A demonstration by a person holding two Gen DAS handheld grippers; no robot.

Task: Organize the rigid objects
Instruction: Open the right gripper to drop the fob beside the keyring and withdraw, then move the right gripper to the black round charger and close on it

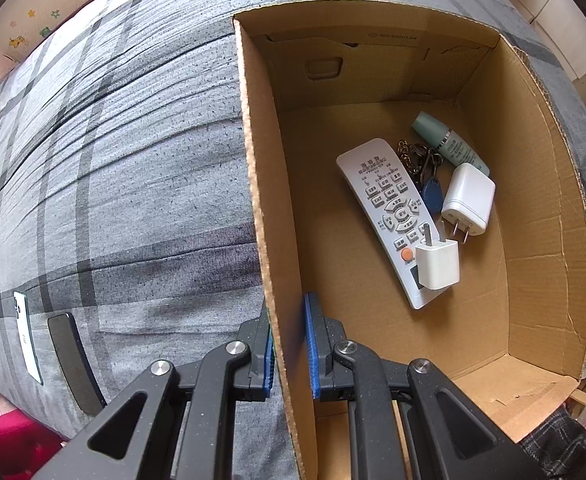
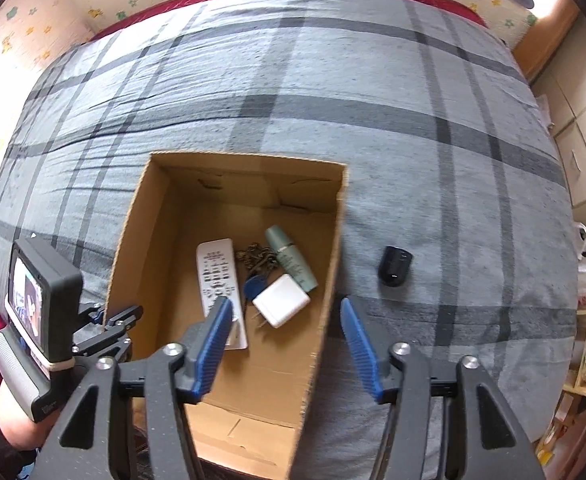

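Note:
An open cardboard box (image 1: 541,240) (image 2: 133,240) sits on a grey plaid bed. Inside lie a white remote (image 1: 381,208) (image 2: 217,268), keys with a blue fob (image 1: 431,194) (image 2: 255,284), a green tube (image 1: 449,144) (image 2: 291,260), a large white charger (image 1: 469,200) (image 2: 281,300) and a small white charger (image 1: 439,264). My left gripper (image 1: 289,314) (image 2: 119,318) is shut on the box's left wall. My right gripper (image 2: 285,306) hangs open above the box's right side with nothing between its fingers. The left finger (image 2: 213,340) hides the remote's lower end.
A small black object (image 2: 395,266) lies on the bed right of the box. A white phone (image 1: 27,336) and a black phone (image 1: 75,364) lie on the bed left of the box. Cabinets (image 2: 585,152) stand beyond the bed's right edge.

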